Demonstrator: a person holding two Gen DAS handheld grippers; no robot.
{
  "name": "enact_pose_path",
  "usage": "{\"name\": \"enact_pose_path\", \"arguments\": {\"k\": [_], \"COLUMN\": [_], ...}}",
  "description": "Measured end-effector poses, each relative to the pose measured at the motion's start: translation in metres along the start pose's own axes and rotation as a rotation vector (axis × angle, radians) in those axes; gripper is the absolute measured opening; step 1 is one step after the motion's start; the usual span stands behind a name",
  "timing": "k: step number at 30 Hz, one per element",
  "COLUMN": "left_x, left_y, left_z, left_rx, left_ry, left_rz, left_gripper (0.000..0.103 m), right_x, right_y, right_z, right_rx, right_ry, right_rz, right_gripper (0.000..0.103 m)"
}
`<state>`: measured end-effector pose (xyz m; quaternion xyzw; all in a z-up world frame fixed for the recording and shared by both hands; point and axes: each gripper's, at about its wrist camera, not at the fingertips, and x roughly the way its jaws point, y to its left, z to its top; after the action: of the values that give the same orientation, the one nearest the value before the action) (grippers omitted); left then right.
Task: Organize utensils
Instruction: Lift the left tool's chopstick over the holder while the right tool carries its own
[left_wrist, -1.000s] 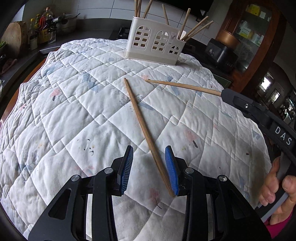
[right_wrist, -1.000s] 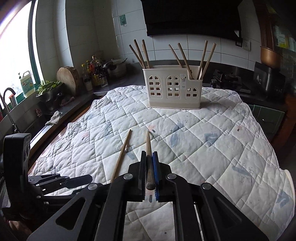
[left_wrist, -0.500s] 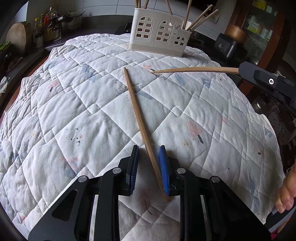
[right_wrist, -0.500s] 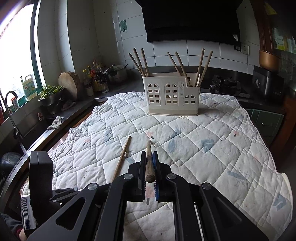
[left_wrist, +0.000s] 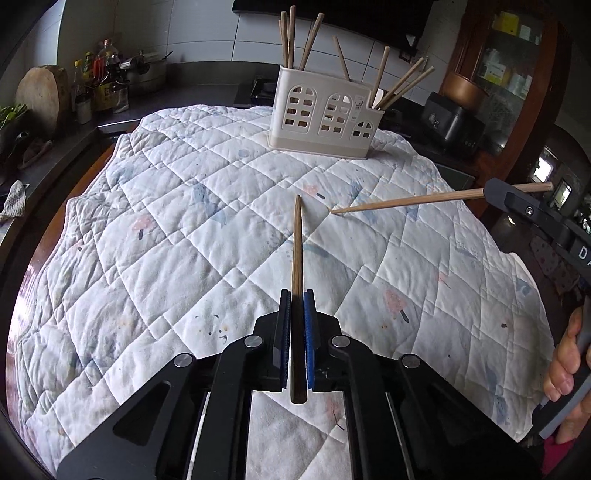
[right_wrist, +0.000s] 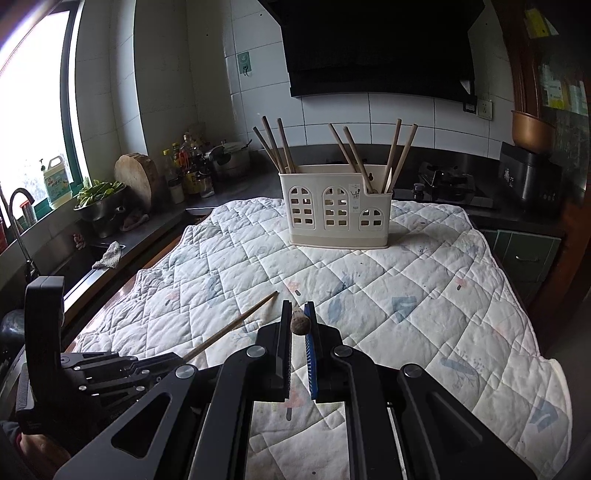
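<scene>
Wooden chopsticks are clamped in both of your grippers, one stick each.

Your left gripper (left_wrist: 296, 295) has its jaws closed on a chopstick (left_wrist: 296, 251), which runs straight forward from the blue pads and points toward the holder (left_wrist: 321, 118); its tip stands above the quilt (left_wrist: 166, 240). Your right gripper (right_wrist: 297, 308) is likewise closed on a second chopstick (left_wrist: 406, 201), seen end-on in the right wrist view and slanting down to the quilt in the left wrist view, where its tip appears to touch the fabric. Your right hand (left_wrist: 565, 369) grips the handle at the frame edge. The holder stands upright at the quilt's far end, with more chopsticks leaning in its compartments.
</scene>
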<state>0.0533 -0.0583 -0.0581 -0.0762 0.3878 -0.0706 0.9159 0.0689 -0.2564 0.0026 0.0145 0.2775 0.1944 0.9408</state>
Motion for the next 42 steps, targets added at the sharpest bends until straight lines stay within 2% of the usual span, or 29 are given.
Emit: {"name": "enact_pose_path", "arguments": {"k": [7, 16, 23, 30, 35, 42], "left_x": [-0.021, -0.017, -0.025, -0.023, -0.029, -0.044], "left_y": [0.005, 0.012, 0.003, -0.008, -0.021, -0.039], "left_z": [0.033, 0.076, 0.126, 0.158, 0.188, 0.246], "left_rx": [0.067, 0.121, 0.176, 0.231, 0.266, 0.283], "left_ry": [-0.141, -0.168, -0.191, -0.197, -0.241, -0.353], "left_rz": [-0.03, -0.081, -0.115, -0.126, -0.137, -0.148], "left_gripper": [0.005, 0.005, 0.005, 0.005, 0.005, 0.005], "right_x": [-0.001, 0.007, 0.009, 0.02, 0.041, 0.082], "right_y": [0.005, -0.011, -0.038, -0.058, -0.073, -0.084], "right_z": [0.025, 0.076, 0.146, 0.218, 0.254, 0.273], "right_rx": [-0.034, -0.046, -0.031, -0.034, 0.002, 0.004], "right_ry": [-0.009, 0.011, -0.002, -0.06, -0.098, -0.102], "right_rz": [0.009, 0.021, 0.002, -0.085, -0.108, -0.15], "right_gripper": [0.007, 0.007, 0.007, 0.007, 0.007, 0.007]}}
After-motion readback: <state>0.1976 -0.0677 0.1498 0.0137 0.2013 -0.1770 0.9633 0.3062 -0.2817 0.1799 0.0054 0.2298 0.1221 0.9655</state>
